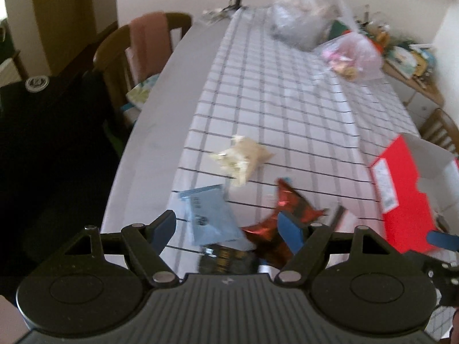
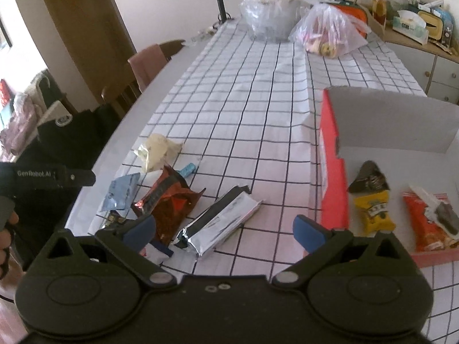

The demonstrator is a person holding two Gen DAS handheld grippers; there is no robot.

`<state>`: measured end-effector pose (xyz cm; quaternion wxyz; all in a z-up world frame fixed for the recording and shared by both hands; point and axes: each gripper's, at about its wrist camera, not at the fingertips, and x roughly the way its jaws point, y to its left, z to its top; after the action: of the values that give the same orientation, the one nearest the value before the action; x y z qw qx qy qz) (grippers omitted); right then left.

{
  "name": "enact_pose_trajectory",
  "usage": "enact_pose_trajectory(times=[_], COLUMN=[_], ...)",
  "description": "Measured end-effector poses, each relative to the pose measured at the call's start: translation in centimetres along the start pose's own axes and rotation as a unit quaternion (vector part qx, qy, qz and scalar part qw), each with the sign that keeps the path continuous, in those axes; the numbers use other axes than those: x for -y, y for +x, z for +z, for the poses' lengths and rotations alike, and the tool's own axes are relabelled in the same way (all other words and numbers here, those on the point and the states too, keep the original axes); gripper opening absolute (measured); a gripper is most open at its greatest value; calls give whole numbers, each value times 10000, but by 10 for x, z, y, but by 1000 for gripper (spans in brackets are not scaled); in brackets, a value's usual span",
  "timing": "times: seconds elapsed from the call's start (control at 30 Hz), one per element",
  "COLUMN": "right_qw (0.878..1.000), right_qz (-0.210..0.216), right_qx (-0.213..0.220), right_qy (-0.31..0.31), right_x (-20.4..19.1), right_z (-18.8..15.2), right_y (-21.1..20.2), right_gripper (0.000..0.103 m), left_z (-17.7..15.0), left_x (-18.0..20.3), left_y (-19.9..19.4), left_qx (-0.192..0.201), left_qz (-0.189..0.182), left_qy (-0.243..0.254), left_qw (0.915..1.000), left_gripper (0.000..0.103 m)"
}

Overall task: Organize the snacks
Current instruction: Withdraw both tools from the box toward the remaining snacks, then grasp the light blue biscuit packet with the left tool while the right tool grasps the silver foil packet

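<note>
Left gripper: jaws spread wide, nothing between the pads; it hangs over the near packets, tilted down at them.
Right gripper: jaws likewise spread and empty, the silver packet lying just ahead of the gap.
Snacks loose: blue packet just ahead of the left finger of the left gripper; red foil packet by its right finger; a dark packet low under the tool, partly hidden; cream wrapper further ahead on the checked cloth.
Snacks stowed: inside the red box, ahead and right of the right gripper, lie a yellow packet and an orange-red packet.
Step in hand (judgement): reach for one loose packet per hand; box partly filled, several packets left.
Doing it well: the blue and red foil packets overlap, so straddle one only, across its short width; come down with the pads either side before closing. Foil is slick and flat, so pinch an edge or crimp and lift gently.
Risk: dragging a neighbour along, or the cloth bunching under the fingers.
Left view only: the dark packet shown plainly, directly below the tool.
Right view only: the box's contents, the whole silver packet, and the body of the other tool at far left.
Blur: the left view is smeared; print on the packets is unreadable.
</note>
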<state>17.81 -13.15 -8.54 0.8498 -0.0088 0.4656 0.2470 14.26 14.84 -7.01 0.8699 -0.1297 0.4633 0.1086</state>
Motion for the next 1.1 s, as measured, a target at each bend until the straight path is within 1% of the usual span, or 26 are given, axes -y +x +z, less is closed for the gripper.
enact_pose_trajectory(times=[0.2, 0.4, 0.53, 0.7, 0.87, 0.97, 1.1], right_qw=[9991, 9958, 9927, 9890, 9854, 9837, 9827], right_qz=[-243, -499, -660, -792, -940, -997, -1036], right_qx=[-335, -759, -1002, -1244, -1414, -1492, -1531], right_qy=[36, 103, 87, 83, 109, 112, 94], right_x=[-7, -10, -14, -18, -20, -21, -26], right_z=[2, 6, 11, 16, 17, 14, 12], right_y=[36, 72, 92, 111, 124, 129, 135], right_gripper=[102, 102, 102, 102, 101, 98, 91], left_z=[13, 23, 28, 37, 40, 39, 37], left_x=[-14, -14, -11, -12, -12, -11, -10], left_y=[30, 64, 88, 114, 128, 131, 138], left_qx=[-281, -749, -1074, -1461, -1673, -1720, -1788], left_qz=[116, 91, 200, 341, 448, 541, 578], left_qy=[-41, 1, 5, -162, -226, -170, -197], left_qw=[9995, 9972, 9940, 9885, 9846, 9835, 9820], left_gripper=[78, 78, 78, 78, 78, 78, 78])
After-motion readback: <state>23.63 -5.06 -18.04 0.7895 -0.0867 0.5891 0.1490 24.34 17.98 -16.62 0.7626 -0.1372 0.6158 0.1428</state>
